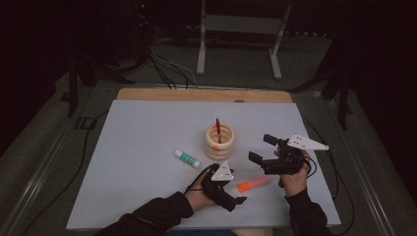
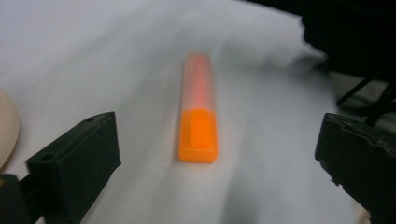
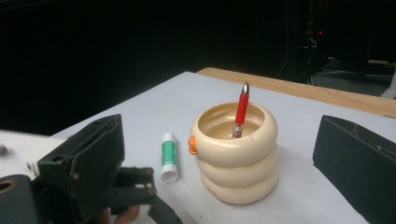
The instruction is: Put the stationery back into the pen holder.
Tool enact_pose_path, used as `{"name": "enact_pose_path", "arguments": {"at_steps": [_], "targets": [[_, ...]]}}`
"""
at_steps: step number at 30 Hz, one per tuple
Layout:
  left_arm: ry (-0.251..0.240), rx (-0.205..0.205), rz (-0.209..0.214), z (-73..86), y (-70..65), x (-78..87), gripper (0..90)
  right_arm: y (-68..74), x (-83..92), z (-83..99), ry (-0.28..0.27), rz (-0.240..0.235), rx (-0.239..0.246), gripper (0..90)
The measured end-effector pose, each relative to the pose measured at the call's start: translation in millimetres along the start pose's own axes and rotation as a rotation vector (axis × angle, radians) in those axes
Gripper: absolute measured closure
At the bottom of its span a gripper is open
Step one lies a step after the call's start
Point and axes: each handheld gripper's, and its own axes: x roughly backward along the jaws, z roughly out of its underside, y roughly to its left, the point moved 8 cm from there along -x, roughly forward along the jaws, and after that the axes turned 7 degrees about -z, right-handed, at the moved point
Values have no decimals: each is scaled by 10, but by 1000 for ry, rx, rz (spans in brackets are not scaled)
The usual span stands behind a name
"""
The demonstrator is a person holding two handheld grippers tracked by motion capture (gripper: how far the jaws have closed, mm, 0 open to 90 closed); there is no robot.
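An orange marker (image 1: 253, 184) (image 2: 198, 135) lies flat on the white table cover near the front. My left gripper (image 1: 236, 189) (image 2: 218, 133) is open just left of it, and the marker's cap end lies between the spread jaws without touching them. A cream ringed pen cup (image 1: 220, 141) (image 3: 236, 151) stands mid-table with a red pen (image 1: 218, 129) (image 3: 241, 109) upright inside. My right gripper (image 1: 262, 148) (image 3: 219, 142) is open and holds nothing; it hovers right of the cup and faces it.
A green-and-white glue stick (image 1: 187, 159) (image 3: 169, 156) lies left of the cup. The white cover (image 1: 147, 128) ends at a wooden strip (image 1: 201, 95) at the back. A white stand (image 1: 241, 29) and cables are on the floor beyond.
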Motion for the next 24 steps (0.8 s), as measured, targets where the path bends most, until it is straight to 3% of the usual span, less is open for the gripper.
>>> {"name": "enact_pose_path", "arguments": {"at_steps": [7, 14, 24], "targets": [[96, -49, -35, 79, 28, -158, 70, -6, 4, 0, -3, -4, -8, 23], [122, -121, -27, 103, 33, -233, 263, -9, 7, 1, -4, -6, -12, 23], [141, -184, -17, 87, 18, -308, 481, -20, 1, 11, -3, -9, -15, 23]]}}
